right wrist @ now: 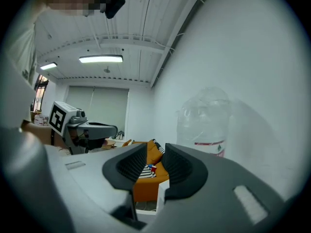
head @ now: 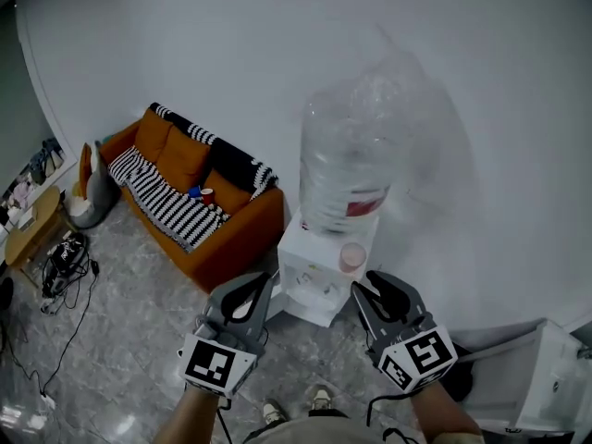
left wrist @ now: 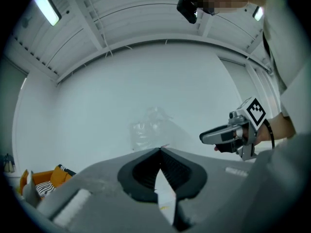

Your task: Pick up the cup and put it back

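The pink cup [head: 352, 257] stands on the water dispenser [head: 310, 289], just beside the bottle [head: 356, 155]. The left gripper [head: 263, 283] is pressed together and empty. The right gripper [head: 366, 287] is slightly spread and also empty. Whether lifting is still ahead or already finished, I cannot tell.

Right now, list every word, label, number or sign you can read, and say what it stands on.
Clear plastic water bottle, red-and-white label: print too small to read.
Black-and-white square on the left gripper's marker cube: a pattern, no text.
Same on the right gripper's marker cube.
Nothing legible anywhere.
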A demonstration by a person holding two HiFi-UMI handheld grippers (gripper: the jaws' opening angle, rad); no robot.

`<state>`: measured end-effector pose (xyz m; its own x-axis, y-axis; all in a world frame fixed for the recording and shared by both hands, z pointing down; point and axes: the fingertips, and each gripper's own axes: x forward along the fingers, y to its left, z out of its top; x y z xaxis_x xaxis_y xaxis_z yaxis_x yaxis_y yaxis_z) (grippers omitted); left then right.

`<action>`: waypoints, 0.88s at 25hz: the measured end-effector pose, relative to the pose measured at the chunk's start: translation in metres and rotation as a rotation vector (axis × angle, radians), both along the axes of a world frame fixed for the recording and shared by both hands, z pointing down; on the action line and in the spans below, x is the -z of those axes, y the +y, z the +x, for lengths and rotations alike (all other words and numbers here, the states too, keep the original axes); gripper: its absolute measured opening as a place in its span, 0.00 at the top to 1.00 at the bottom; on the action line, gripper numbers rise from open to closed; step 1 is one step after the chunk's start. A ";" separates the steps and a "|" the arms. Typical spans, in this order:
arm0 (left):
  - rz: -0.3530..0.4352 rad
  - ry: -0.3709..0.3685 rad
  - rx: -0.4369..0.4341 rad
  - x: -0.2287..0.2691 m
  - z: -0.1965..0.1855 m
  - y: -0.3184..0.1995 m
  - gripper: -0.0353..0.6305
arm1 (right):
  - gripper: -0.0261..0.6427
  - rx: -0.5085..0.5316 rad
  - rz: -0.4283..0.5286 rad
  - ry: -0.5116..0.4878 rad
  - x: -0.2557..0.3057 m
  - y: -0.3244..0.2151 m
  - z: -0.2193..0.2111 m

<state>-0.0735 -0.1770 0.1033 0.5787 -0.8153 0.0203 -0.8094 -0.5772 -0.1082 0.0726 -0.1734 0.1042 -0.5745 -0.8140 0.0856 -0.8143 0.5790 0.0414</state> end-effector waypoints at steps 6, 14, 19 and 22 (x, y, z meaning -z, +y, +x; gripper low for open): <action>0.014 0.018 0.017 0.009 -0.011 0.036 0.94 | 0.90 -0.005 -0.047 -0.026 0.000 0.030 -0.008; -0.063 0.021 0.036 -0.022 -0.024 0.062 0.94 | 0.96 0.070 -0.104 -0.028 -0.016 0.057 -0.030; -0.094 0.031 0.044 -0.031 -0.030 0.069 0.94 | 0.96 0.112 -0.103 0.017 -0.023 0.064 -0.047; -0.101 0.035 0.044 -0.033 -0.031 0.070 0.94 | 0.96 0.127 -0.099 0.018 -0.023 0.064 -0.052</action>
<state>-0.1041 -0.1068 0.1367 0.5441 -0.8348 0.0839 -0.8366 -0.5474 -0.0222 0.0211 -0.1091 0.1267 -0.6697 -0.7222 0.1730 -0.7341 0.6790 -0.0068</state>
